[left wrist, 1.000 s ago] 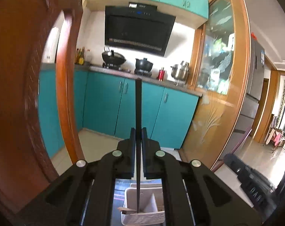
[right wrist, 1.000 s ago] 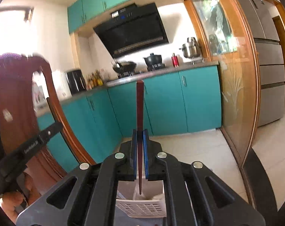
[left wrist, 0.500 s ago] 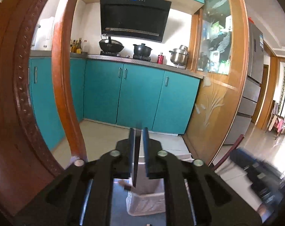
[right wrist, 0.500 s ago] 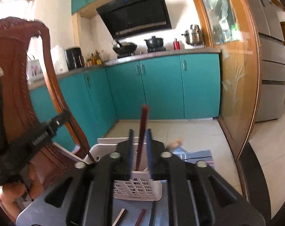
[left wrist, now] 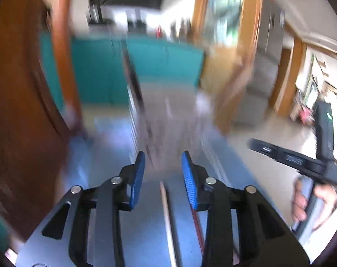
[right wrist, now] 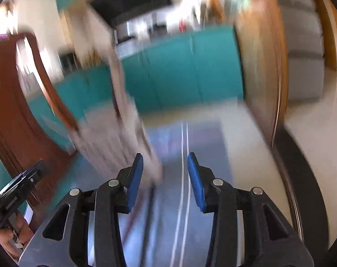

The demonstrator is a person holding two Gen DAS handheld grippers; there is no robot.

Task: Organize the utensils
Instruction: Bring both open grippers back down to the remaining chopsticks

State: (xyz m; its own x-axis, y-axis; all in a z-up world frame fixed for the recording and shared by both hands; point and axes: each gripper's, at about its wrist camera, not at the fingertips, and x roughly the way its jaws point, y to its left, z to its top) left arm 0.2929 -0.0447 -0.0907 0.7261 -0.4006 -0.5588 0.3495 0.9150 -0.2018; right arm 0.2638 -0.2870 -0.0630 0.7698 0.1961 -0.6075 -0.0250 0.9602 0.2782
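Both views are heavily blurred: the pale slotted utensil basket [right wrist: 115, 146] smears across centre-left of the right view on the blue counter [right wrist: 204, 142], while the left gripper [left wrist: 163, 165] and right gripper [right wrist: 165, 166], ribbed blue-padded jaws opening and empty, hang over thin chopsticks [left wrist: 166, 209] lying at frame bottom.

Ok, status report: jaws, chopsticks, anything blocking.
Left gripper and right gripper: jaws opening, nothing between them. Loose chopsticks lying on the blue mat below. Frames blurred; no obstruction visible.
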